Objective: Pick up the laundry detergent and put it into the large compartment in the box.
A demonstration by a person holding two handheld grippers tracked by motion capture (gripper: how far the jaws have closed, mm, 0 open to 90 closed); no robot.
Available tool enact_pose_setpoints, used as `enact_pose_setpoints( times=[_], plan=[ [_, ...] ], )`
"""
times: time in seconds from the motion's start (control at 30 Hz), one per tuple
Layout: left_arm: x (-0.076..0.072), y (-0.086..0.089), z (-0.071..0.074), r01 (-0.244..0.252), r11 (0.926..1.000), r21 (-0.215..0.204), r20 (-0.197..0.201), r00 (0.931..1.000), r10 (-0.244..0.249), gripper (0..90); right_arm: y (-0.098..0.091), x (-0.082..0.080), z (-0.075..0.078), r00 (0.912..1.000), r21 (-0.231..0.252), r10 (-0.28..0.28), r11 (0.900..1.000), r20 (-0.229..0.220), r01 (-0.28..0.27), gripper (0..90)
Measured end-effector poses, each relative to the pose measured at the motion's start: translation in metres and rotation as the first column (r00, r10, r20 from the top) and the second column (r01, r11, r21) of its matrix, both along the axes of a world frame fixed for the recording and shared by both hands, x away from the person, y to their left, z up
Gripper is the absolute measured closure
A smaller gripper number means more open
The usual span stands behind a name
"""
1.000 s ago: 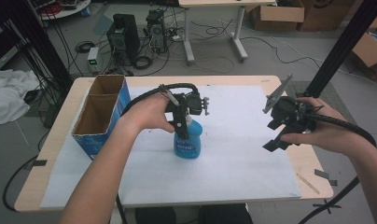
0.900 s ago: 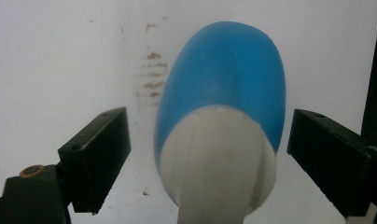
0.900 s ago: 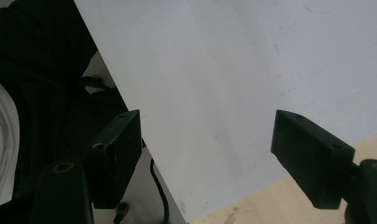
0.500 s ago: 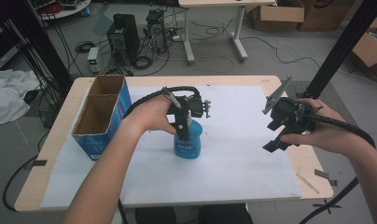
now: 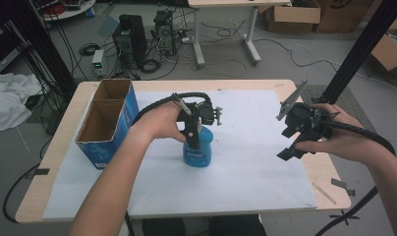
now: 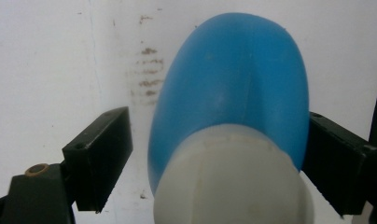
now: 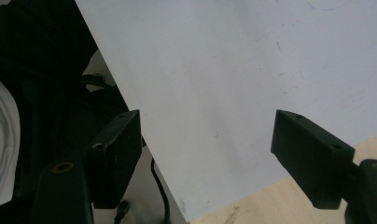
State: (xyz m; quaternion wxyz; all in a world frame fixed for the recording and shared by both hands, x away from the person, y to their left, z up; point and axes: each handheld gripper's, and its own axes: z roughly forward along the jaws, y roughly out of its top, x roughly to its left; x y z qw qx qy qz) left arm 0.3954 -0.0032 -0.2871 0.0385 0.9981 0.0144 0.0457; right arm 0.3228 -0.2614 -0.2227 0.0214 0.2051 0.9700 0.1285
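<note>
Hidden: bottle (image 5: 198,150) base cut off in left tool view – cap (image 6: 233,182) blurred | Left tool (image 5: 195,140) points down, jaws astride bottle, just closing, one side gapped | Right tool (image 5: 290,142) apart, empty, above tabletop (image 5: 285,86) edge | Bottle upright mid-sheet; cardboard box (image 5: 108,123) left.

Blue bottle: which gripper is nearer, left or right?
Left. The left gripper is over the blue bottle, jaws straddling its body, with a gap at one pad. The right gripper hangs well off to the side, jaws open above the white sheet.
</note>
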Motion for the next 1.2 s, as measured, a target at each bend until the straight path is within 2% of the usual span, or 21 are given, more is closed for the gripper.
enact_pose_setpoints(
  times=[1.2],
  plan=[
    [0.0016,-0.0001,-0.0032,0.023,0.9997,0.014,-0.022,0.9995,-0.022,24.2,0.0024,0.0008,-0.0021,1.0,-0.012,0.006,0.9999,-0.008,-0.006,24.5]
  ],
)
